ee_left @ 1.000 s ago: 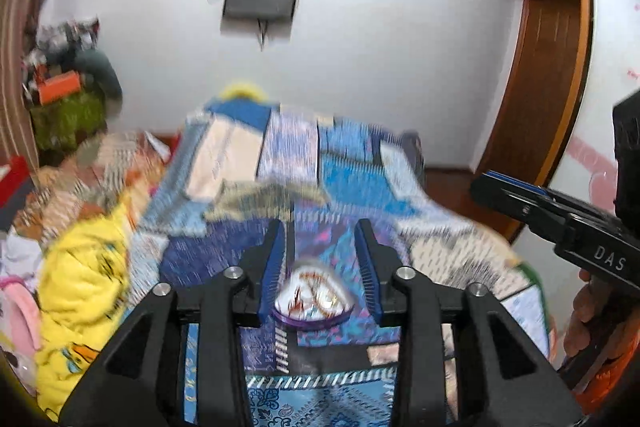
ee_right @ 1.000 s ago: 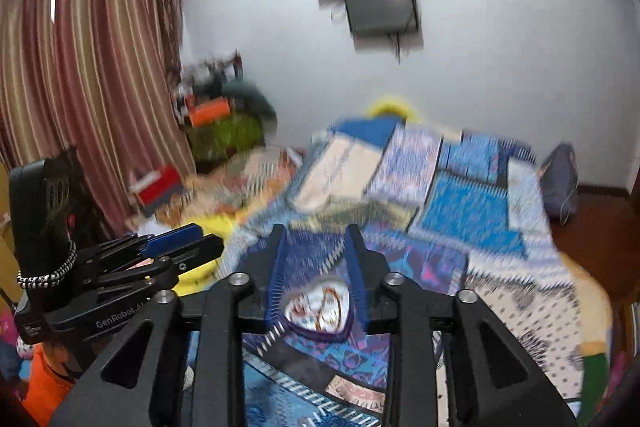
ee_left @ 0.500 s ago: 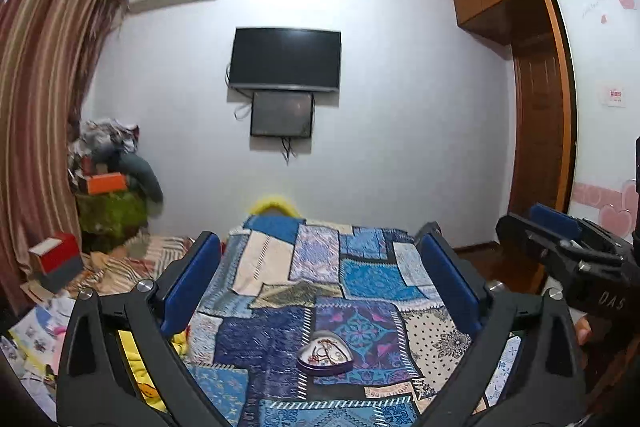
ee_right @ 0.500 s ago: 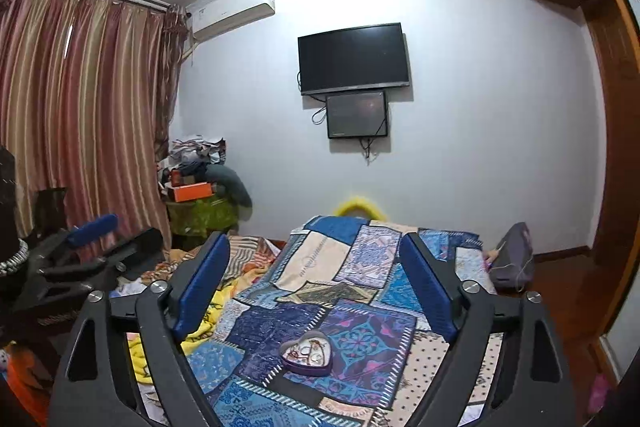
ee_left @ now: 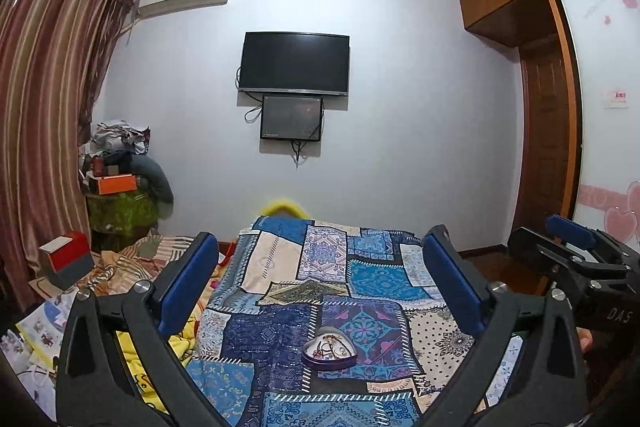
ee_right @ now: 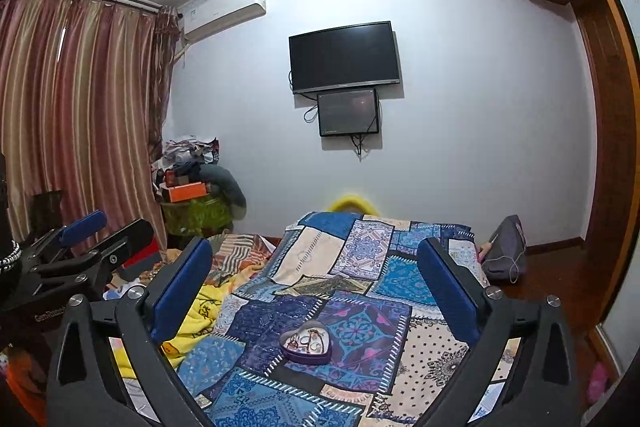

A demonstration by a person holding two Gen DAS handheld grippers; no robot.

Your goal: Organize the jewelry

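A purple heart-shaped box (ee_left: 329,348) holding several pieces of jewelry sits open on the patchwork bedspread (ee_left: 360,283); it also shows in the right wrist view (ee_right: 306,342). My left gripper (ee_left: 320,287) is wide open and empty, held back from and above the box. My right gripper (ee_right: 316,287) is wide open and empty, also well short of the box. The right gripper shows at the right edge of the left wrist view (ee_left: 576,259), and the left gripper at the left edge of the right wrist view (ee_right: 80,251).
A yellow blanket (ee_right: 200,315) lies left of the bedspread. A red and grey box (ee_left: 66,259) and a cluttered stand (ee_left: 120,203) are at the left by the curtain. A wardrobe (ee_left: 552,131) stands right. A grey bag (ee_right: 506,247) sits on the floor.
Both grippers opened wide from a narrow gap and pulled up and back, so the heart-shaped box now looks smaller and farther away.
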